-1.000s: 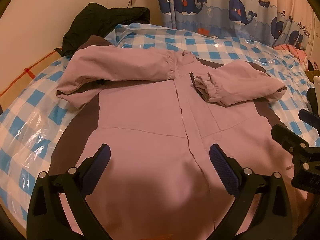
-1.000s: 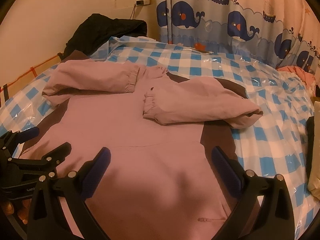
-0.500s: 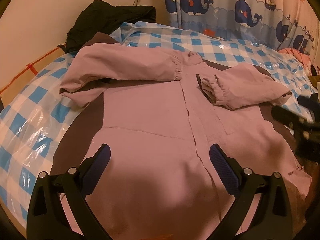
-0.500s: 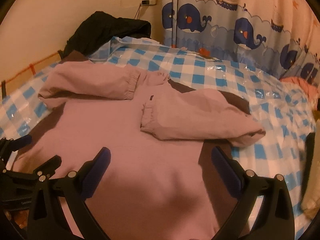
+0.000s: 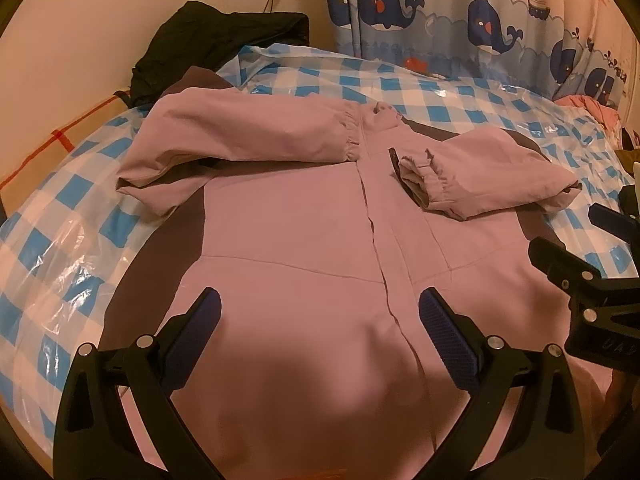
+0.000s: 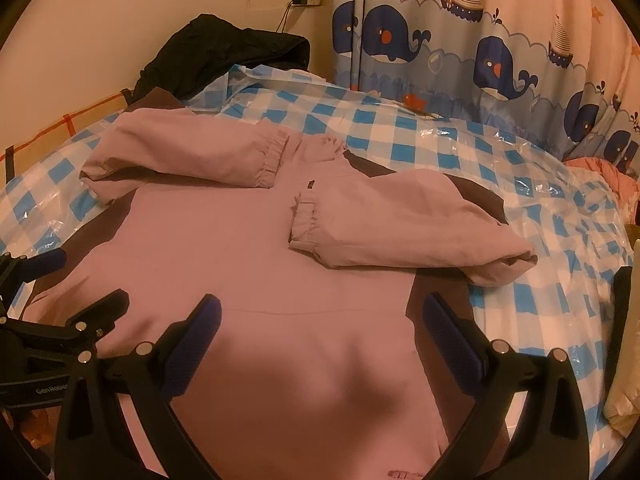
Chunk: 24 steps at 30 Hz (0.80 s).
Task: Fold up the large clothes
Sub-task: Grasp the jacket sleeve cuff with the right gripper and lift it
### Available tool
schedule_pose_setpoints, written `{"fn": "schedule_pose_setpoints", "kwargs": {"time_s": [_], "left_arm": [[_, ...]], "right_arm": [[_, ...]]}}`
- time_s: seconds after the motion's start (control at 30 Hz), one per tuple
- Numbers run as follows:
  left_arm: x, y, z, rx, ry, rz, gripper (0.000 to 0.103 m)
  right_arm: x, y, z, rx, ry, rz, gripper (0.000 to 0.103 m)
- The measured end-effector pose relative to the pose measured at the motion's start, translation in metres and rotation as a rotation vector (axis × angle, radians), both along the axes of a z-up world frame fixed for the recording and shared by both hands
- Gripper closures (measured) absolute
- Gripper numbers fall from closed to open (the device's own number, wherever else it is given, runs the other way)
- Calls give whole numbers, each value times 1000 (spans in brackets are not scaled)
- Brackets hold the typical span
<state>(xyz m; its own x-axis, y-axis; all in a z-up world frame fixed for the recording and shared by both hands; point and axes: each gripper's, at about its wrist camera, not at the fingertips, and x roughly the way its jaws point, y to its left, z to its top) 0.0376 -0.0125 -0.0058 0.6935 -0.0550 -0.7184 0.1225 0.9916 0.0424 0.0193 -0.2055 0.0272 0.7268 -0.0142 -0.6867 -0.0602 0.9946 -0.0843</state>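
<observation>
Nearest, the left hand-held gripper (image 5: 319,318) and right hand-held gripper (image 6: 322,320) hover with jaws spread wide, holding nothing, over the hem of the pink jacket (image 5: 304,248). It lies flat on the bed (image 5: 60,216) — soft matte cloth with dark side panels, both elastic-cuffed sleeves folded across the chest. Glossy blue-checked plastic sheet (image 6: 420,140) surrounds it; beyond, a crumpled black garment (image 6: 224,52) and whale-print curtain (image 6: 480,40).

Pink jacket (image 5: 304,248) on checkered bed (image 5: 460,92)
</observation>
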Motion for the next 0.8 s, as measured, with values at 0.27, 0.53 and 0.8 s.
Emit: {"fn": "schedule_pose_setpoints", "kwargs": {"time_s": [0.27,0.53,0.8], "left_arm": [[2,4,0,-6,6,13,8],[14,22,-1,-37,24,61,8],[17,27,-3,-56,40,62,8]], "right_arm": [[8,3,2,-25,-9,18,6],[103,20,-15,-131,73,61,6],[178,18,-88,-240,265,52,6]]}}
